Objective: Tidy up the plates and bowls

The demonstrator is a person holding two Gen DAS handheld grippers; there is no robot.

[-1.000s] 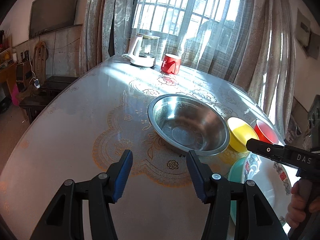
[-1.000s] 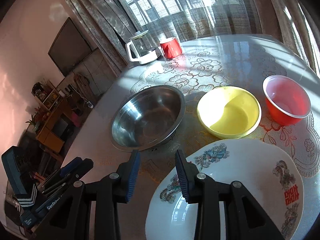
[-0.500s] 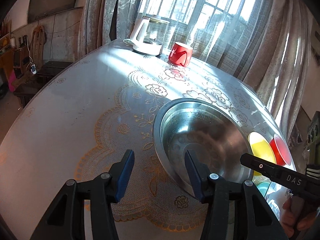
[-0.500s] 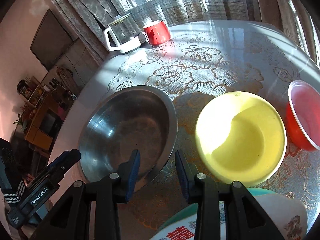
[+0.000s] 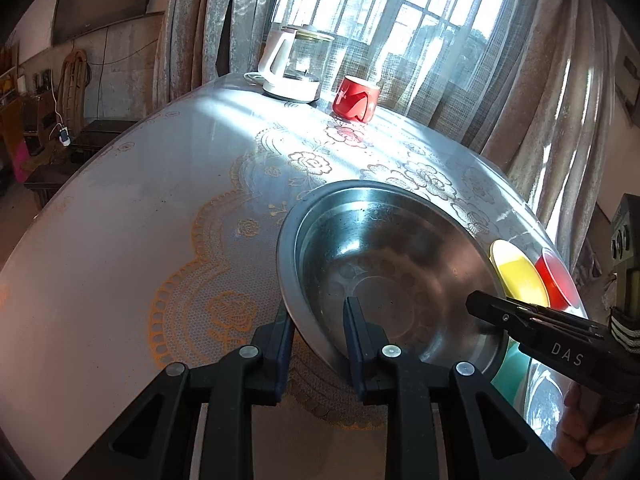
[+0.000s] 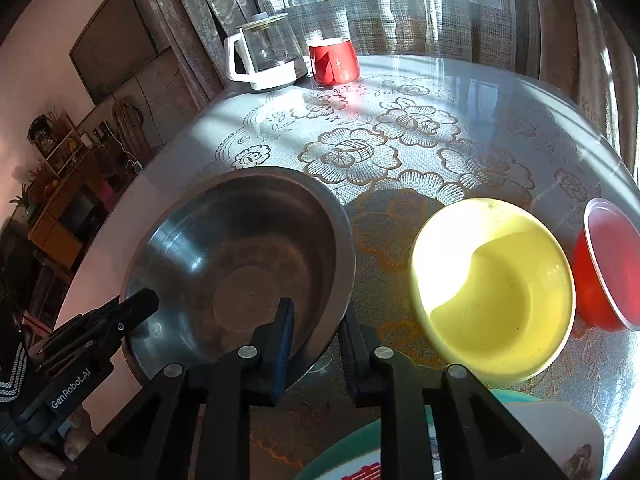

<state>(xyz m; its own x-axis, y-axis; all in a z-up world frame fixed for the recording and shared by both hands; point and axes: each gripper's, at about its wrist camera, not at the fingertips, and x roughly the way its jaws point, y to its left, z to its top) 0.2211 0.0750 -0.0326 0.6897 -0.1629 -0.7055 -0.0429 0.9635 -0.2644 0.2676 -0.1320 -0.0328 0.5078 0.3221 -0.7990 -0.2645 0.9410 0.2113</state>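
Stainless steel catches the window light: the wide, round metal basin (image 5: 394, 276) sits on our table's lace-patterned cloth under clear plastic (image 5: 168, 208), and we have both tools at its rim. Our left gripper (image 5: 318, 322) straddles the near-left edge, one blue-padded finger outside the wall and the other inside the bowl, the rim running between them with a visible gap on each side, so the jaws stand apart and not yet pressed on the metal. Our right gripper (image 6: 316, 330) does the same on the basin's near-right edge, one finger inside, one outside; here too the fingers stand apart around the rim, though whether the inner pad touches the wall we cannot tell.

Just to the right of the basin (image 6: 240, 264) rests the shallow yellow plastic bowl (image 6: 494, 290), apart from the steel rim, and the small red translucent plastic bowl (image 6: 608, 264) sits just beside the yellow one on its far right. Close under the right gripper we see the edge of a round teal plate (image 6: 340, 454) with a white patterned plate (image 6: 560, 432) lying on it.

At the far side of the table, near the curtained window, a glass kettle with a white handle and base (image 6: 264, 56) stands beside a red mug (image 6: 334, 60).
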